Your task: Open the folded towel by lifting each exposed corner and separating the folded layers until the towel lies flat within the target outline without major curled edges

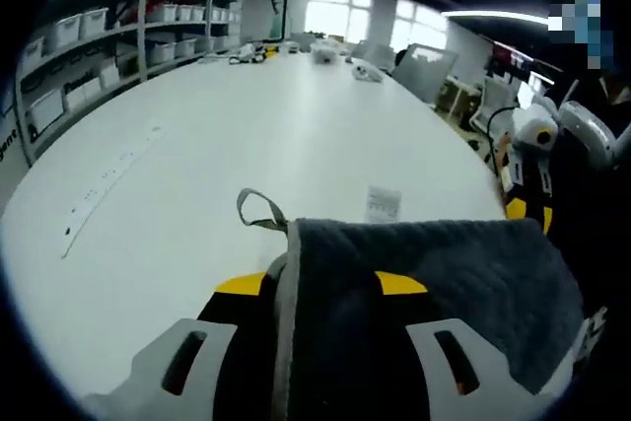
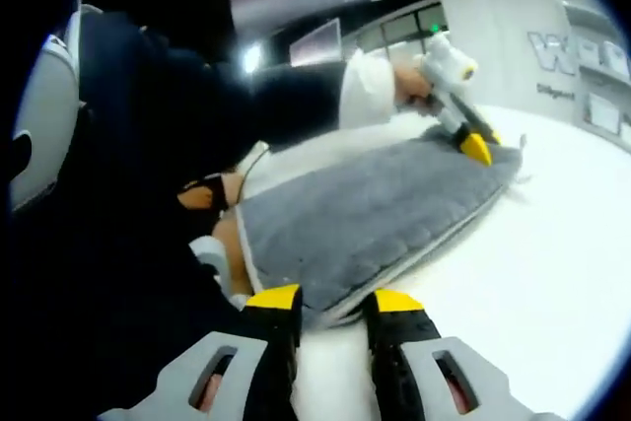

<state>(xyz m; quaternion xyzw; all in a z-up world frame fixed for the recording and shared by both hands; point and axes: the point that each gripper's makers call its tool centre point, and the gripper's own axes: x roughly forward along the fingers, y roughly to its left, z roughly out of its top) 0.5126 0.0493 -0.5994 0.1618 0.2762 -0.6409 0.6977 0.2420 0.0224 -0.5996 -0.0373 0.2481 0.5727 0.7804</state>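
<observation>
A grey towel [image 1: 434,293] with a pale hem and a small hanging loop [image 1: 258,212] is stretched between both grippers above the white table [image 1: 197,184]. My left gripper [image 1: 320,288] is shut on the corner with the loop, which fills the gap between the yellow tips. In the right gripper view the towel [image 2: 365,214] runs away from my right gripper [image 2: 335,303], whose jaws are shut on the near hem. At the far corner the left gripper [image 2: 473,145] is held by a hand in a white sleeve. The right gripper [image 1: 529,212] shows at the towel's far end.
A small white label [image 1: 383,202] lies on the table just past the towel. Shelves with white bins [image 1: 118,36] stand along the left. Chairs and small items [image 1: 365,66] sit at the table's far end. The person's dark clothing [image 2: 128,194] is close on the left.
</observation>
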